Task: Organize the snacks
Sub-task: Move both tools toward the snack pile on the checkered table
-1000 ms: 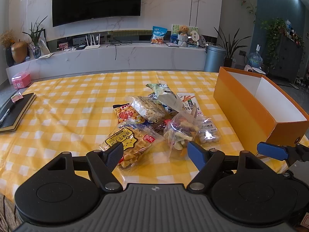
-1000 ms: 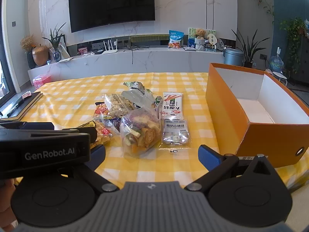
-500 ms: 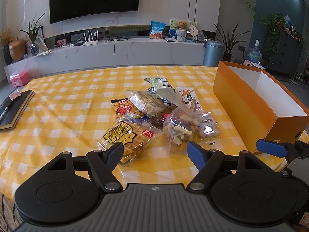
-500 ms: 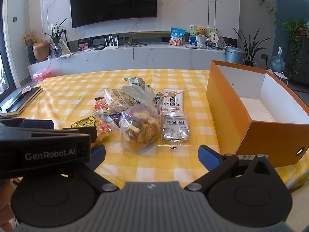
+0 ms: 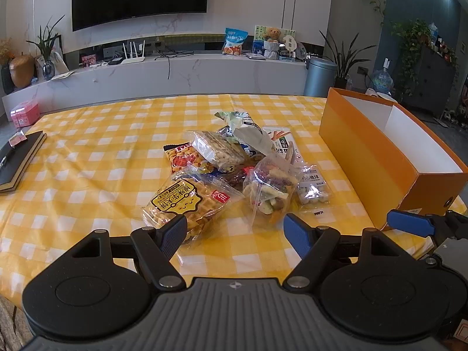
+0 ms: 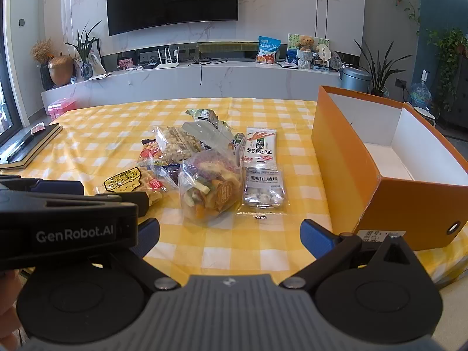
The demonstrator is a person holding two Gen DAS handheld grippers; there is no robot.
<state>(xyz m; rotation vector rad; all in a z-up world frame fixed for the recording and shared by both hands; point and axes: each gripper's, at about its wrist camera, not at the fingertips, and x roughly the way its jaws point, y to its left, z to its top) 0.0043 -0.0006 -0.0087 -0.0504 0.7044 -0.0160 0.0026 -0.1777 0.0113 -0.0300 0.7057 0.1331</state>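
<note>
Plainly, you held both claws low over the near edge of the counter (image 5: 87,158), which wore a yellow checked cloth. Your left claw (image 5: 235,232) stood wide open with nothing between its blue pads; the waffle bag (image 5: 187,201) lay just beyond its left finger, on the cloth. Your right claw (image 6: 229,232) also stood open and empty, with bare cloth in its gap.

The snacks sat in one loose heap near the middle of the counter. The waffle bag was nearest you on the left. Beside it, to the right, lay the clear veggie-chip bag (image 6: 209,191), and just right of that the small yogurt-ball pack (image 6: 264,188), flat on the cloth. Behind the pack lay a white stick pack (image 6: 260,146). A clear nut bar (image 5: 219,150) rested on top of the heap, over a red-and-yellow bag (image 5: 182,159), and a crumpled green wrapper (image 5: 244,130) lay at the back.

The orange box (image 6: 345,158) stood open on the right side of the counter, apart from the heap, its white inside empty as far as showed. A dark notebook (image 5: 17,161) lay at the far left edge.

In the right wrist view your left claw's body crossed the lower left corner.
</note>
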